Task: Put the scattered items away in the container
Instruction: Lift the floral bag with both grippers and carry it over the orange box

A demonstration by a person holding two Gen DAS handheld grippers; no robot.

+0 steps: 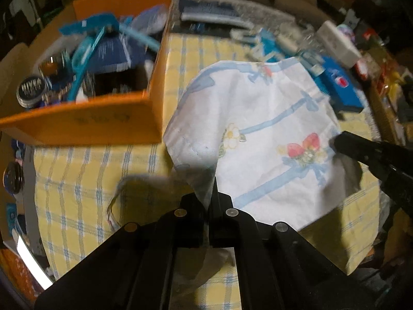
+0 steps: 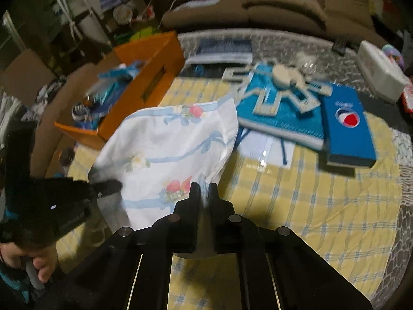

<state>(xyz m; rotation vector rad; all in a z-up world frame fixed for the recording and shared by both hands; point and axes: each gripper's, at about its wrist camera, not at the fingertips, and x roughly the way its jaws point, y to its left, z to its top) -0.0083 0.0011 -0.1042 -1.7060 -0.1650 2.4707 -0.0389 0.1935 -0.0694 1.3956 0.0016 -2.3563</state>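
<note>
Yellow checked surface [image 2: 309, 201] carries orange cardboard box [image 1: 98, 126], already part-full. White strawberry-print cloth [image 1: 258, 129] hangs lifted just beside the box, above the surface. Left gripper [image 1: 210, 201] fingers pinch its near edge; right gripper [image 2: 204, 193] fingers clamp the opposite edge.
</note>
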